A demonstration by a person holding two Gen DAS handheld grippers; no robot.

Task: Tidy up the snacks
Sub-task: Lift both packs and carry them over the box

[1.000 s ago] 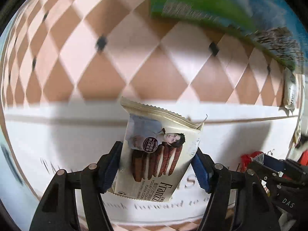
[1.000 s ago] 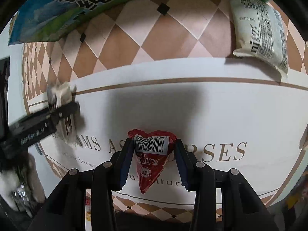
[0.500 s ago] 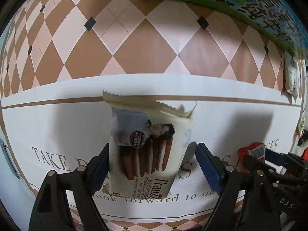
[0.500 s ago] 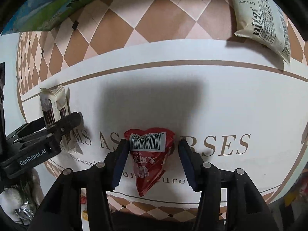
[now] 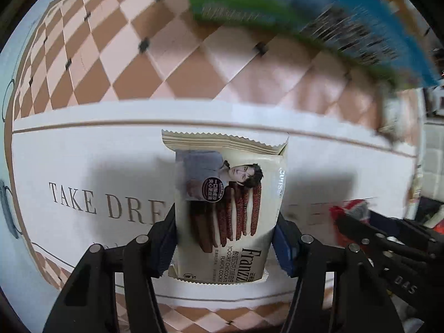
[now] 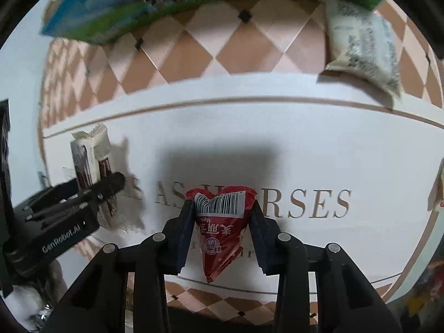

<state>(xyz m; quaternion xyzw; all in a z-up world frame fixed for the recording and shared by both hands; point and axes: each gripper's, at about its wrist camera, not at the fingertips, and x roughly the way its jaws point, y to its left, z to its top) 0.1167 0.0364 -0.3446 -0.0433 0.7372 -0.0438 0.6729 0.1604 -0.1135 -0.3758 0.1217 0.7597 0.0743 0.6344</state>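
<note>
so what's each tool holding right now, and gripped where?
Left tool is closing on the cookie packet, across its side edges at the lower half. Right tool is closing on the red snack packet, across its sides.

The cookie packet (image 5: 227,211) sits between the left tongs (image 5: 226,242), above the lettered band of the tabletop (image 5: 83,161). The triangular snack packet (image 6: 222,222) sits between the right tongs (image 6: 222,238), over the same band, to the right of the cookie packet. A large flat bag (image 6: 155,5) lies toward the far edge of the tabletop. A pillow packet (image 6: 363,44) lies near the far right corner, just beside the flat bag.
</note>
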